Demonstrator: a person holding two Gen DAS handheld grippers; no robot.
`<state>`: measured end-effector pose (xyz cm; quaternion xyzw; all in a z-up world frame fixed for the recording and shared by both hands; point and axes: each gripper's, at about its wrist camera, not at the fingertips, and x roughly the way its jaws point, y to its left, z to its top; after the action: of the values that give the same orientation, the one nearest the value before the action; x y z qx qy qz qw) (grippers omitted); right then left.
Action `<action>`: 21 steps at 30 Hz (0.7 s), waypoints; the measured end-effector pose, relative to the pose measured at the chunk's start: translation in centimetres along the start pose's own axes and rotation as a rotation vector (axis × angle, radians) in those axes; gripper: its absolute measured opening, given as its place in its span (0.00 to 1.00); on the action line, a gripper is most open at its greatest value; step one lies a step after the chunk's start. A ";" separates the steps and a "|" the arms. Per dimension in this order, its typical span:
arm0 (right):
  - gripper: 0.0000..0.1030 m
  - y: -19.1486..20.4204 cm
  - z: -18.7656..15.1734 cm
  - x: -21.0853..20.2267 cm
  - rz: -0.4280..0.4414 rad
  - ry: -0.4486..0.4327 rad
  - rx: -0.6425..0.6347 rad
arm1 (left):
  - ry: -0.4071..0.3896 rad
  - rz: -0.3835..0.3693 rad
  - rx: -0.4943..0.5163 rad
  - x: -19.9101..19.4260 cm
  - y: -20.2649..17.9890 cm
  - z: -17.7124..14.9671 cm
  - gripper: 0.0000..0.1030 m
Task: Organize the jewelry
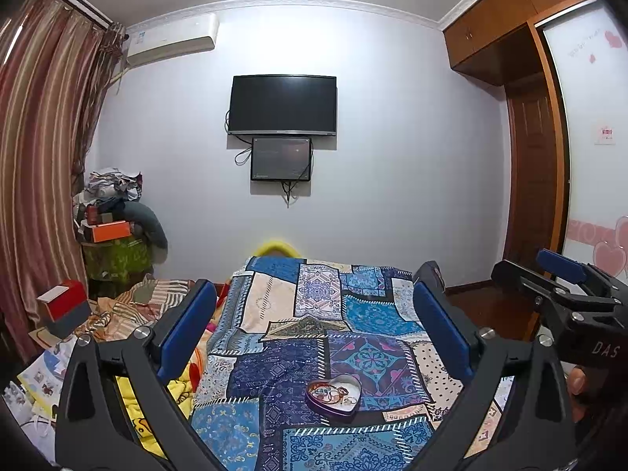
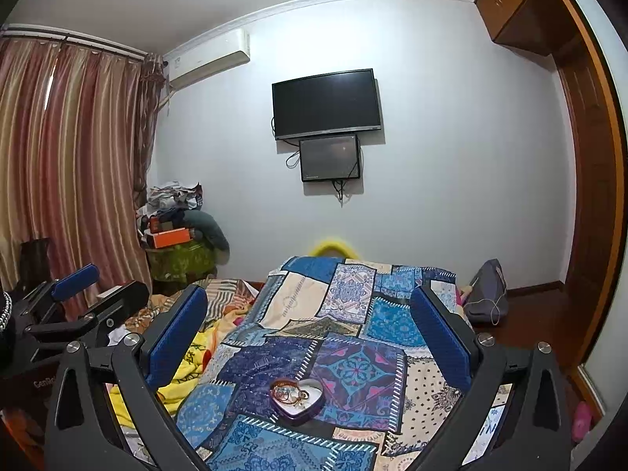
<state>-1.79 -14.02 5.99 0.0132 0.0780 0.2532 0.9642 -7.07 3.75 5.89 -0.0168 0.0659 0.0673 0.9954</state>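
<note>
We've got both grippers wide open and empty. The heart-shaped tin [image 1: 333,396] of jewelry sits on the patchwork quilt [image 1: 274,314], ahead and below the left gripper [image 1: 314,314] and right gripper [image 2: 310,314], roughly centred between each pair of fingers, neither clearly nearer.

- Jewelry [image 1: 333,394] in the heart-shaped tin [image 1: 355,386]: tangled, pieces too small to tell.
- Hand [image 1: 577,382] at 4 o'clock: mostly hidden by the right gripper [image 1: 549,274].
</note>
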 end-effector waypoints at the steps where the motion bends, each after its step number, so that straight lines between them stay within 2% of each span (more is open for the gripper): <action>1: 0.99 0.0 -0.2 0.0 0.000 0.001 -0.001 | 0.000 0.000 0.000 -0.1 0.0 -0.1 0.98; 21: 0.99 -0.1 -0.3 -0.4 0.006 0.015 -0.005 | 0.021 -0.017 0.007 0.7 0.1 -0.4 0.98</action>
<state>-2.10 -14.29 5.77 0.0089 0.0844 0.2564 0.9628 -6.41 3.89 5.38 -0.0144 0.0766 0.0586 0.9952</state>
